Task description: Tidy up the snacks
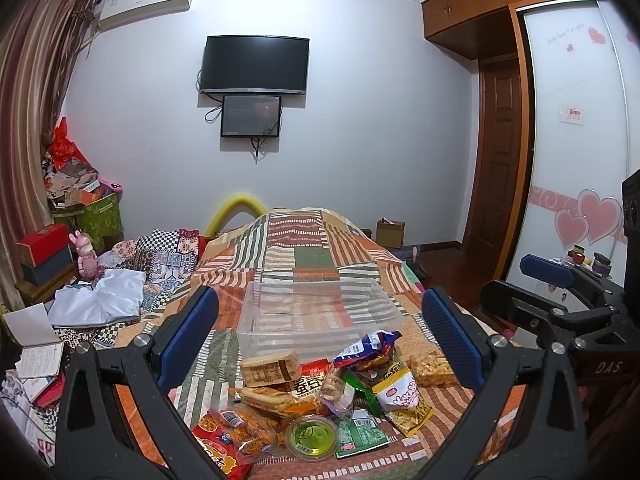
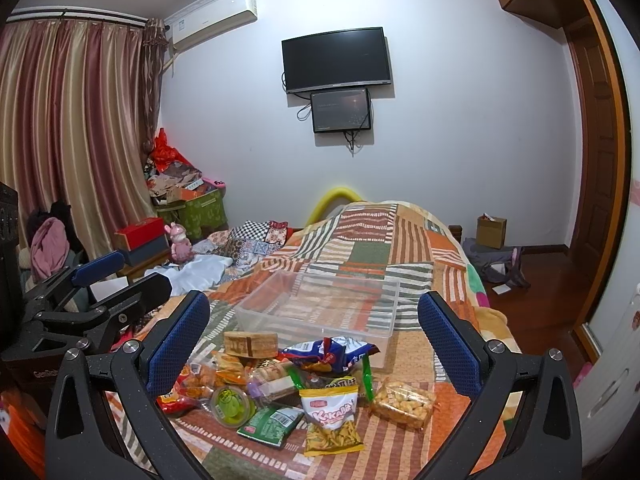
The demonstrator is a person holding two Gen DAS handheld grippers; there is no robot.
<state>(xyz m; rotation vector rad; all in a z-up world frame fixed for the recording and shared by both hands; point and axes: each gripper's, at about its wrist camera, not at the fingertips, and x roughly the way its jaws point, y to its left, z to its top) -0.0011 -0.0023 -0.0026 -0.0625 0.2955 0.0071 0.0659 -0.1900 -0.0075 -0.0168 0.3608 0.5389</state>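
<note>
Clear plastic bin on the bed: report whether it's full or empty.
Empty. The clear bin shows only the quilt pattern through its floor; the snacks lie heaped outside it.

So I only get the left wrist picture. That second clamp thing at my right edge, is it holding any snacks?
Observer: No. The right wrist view shows the right gripper open, with its blue pads wide apart and nothing between them.
Operator: And the clear packet of golden puffs? A pad half hides it for me.
Observer: The clear packet of golden puffs lies whole on the striped patchwork bedspread, right of the yellow-and-white chip bag.
Operator: Anything left of the bed that I miss?
Observer: A pink garment is draped over something dark in front of the striped curtain.
</note>
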